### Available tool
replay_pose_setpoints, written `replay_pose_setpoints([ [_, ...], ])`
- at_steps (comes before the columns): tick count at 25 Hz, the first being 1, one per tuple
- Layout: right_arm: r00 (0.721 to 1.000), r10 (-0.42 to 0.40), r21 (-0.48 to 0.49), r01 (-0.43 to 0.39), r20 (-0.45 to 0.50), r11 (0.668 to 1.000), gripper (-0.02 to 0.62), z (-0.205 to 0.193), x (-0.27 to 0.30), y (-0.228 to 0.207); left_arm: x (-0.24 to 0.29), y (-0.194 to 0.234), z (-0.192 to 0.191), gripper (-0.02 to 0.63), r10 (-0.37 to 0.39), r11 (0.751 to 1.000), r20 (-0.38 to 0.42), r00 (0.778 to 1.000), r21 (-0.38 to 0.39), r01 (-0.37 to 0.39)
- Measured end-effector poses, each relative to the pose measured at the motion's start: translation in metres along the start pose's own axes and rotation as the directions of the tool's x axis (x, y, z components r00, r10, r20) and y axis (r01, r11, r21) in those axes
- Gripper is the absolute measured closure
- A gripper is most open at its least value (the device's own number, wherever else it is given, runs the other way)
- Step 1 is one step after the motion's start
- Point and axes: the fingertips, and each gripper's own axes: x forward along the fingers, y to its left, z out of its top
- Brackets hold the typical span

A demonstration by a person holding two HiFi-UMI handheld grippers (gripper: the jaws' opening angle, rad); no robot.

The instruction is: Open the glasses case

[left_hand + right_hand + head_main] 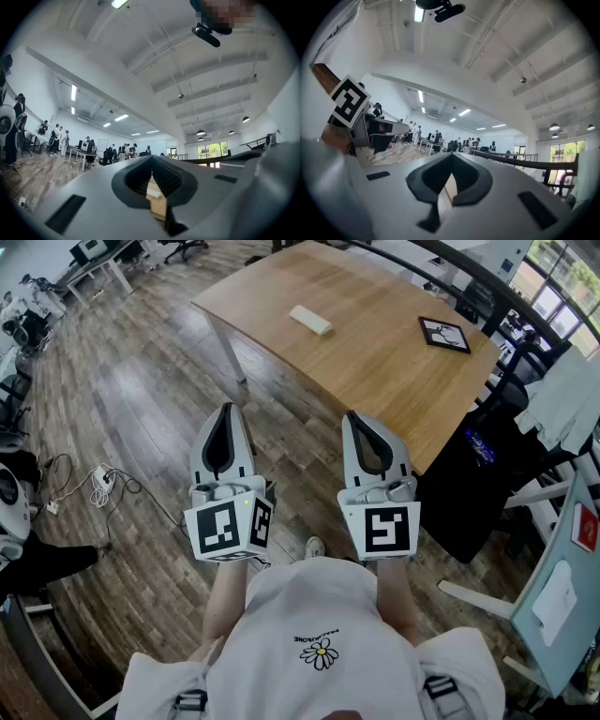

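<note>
The glasses case (310,320) lies shut and flat on the wooden bench (375,362), a pale oblong towards the far side of the top, turned at a slant to the edges. Nothing is touching it. A black picture frame (444,335) lies on the same top, well apart from it near the right end. Both of my tools are held short of the bench's near corner, over the plank floor (122,418) and well away from the case. The left tool (225,411) has its jaws together with nothing between them. In its own view the left tool (152,161) shows the tips meeting, with only a strip of the wooden top visible through the opening behind them. The right tool (353,416) is closed the same way and is empty too. Its own view shows the right tool (451,157) with its pads meeting along a thin line. The two tools sit side by side at about the same height, pointing forward towards the bench, with their marker cubes facing up at me. Bare forearms (228,601) run back from them, close in to the white shirt (319,643). A cable (101,482) trails across the floor off to the left.
</note>
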Motion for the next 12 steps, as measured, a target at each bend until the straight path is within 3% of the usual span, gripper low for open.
replay_pose_setpoints([
  [12, 0.999, 0.035, 0.038, -0.036, 0.023, 0.999, 0.589, -0.004, 0.017, 0.008, 0.016, 0.012, -0.008, 0.588, 0.002, 1.000, -0.006, 1.000, -0.005, -0.002],
])
